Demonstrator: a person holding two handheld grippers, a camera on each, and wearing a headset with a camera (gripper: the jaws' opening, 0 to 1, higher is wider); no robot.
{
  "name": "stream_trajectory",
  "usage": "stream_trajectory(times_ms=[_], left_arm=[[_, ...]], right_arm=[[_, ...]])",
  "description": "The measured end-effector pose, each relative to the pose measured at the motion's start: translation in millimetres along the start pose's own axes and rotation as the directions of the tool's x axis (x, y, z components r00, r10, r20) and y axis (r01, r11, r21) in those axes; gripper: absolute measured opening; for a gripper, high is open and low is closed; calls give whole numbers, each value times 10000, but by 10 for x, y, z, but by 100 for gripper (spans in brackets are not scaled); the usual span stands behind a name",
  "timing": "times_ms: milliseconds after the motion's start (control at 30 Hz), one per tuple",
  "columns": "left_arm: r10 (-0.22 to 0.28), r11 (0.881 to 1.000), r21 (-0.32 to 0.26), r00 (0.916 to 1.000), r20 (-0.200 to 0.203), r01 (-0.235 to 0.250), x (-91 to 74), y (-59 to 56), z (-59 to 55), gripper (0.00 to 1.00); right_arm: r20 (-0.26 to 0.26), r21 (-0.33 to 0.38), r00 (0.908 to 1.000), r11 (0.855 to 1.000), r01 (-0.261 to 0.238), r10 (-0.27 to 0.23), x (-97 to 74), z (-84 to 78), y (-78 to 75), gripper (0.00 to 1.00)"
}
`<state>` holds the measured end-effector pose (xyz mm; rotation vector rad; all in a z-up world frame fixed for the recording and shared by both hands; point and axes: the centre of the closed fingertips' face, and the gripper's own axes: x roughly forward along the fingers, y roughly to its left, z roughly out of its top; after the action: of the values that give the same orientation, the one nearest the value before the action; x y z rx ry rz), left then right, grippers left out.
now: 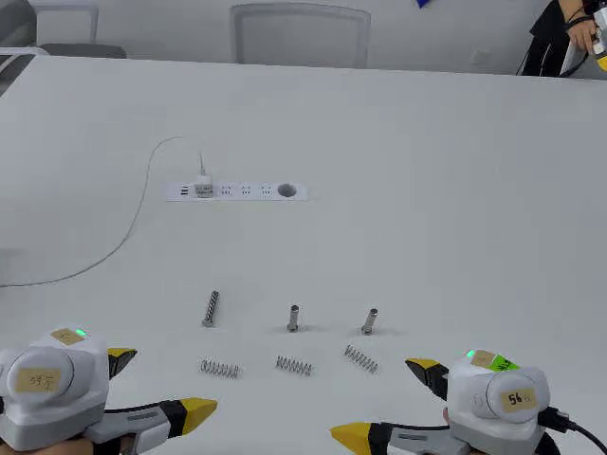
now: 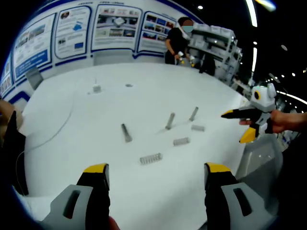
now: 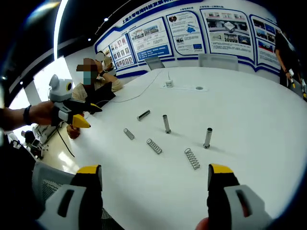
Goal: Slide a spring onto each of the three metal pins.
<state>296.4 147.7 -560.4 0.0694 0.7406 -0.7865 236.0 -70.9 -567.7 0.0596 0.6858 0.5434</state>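
Three metal pins stand in a row on the white table [image 1: 427, 190]: the left pin [image 1: 210, 309] lies on its side, the middle pin [image 1: 293, 318] and the right pin [image 1: 369, 321] are upright. In front of each lies a loose spring [image 1: 220, 368] [image 1: 294, 365] [image 1: 360, 358]. My left gripper [image 1: 161, 384] is open at the near left, short of the springs. My right gripper [image 1: 387, 403] is open at the near right. The left gripper view has its open jaws [image 2: 157, 168] facing the nearest spring [image 2: 150, 158]. The right gripper view has open jaws [image 3: 154, 169] facing a spring [image 3: 192, 158].
A white power strip [image 1: 237, 191] with a plugged cable [image 1: 142, 204] lies beyond the pins. Chairs [image 1: 299, 33] stand at the far edge. A person [image 1: 569, 28] works at the far right corner. Another person [image 3: 93, 76] sits at the table's side.
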Motion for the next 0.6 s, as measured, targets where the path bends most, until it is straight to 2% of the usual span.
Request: stream_trajectory(times_ms=[167, 300, 600], left_arm=[[-13, 10000, -84, 10000, -81, 12, 33, 28, -10, 82], [-19, 10000, -95, 10000, -69, 18, 42, 29, 35, 81], [-22, 9998, -196, 10000, -42, 21, 162, 131, 114, 82]], right_arm=[[2, 76, 10000, 10000, -15, 15, 11, 0, 3, 93], [-15, 68, 10000, 10000, -64, 64, 23, -5, 13, 93], [-107, 107, 9999, 9999, -85, 86, 24, -31, 1, 93]])
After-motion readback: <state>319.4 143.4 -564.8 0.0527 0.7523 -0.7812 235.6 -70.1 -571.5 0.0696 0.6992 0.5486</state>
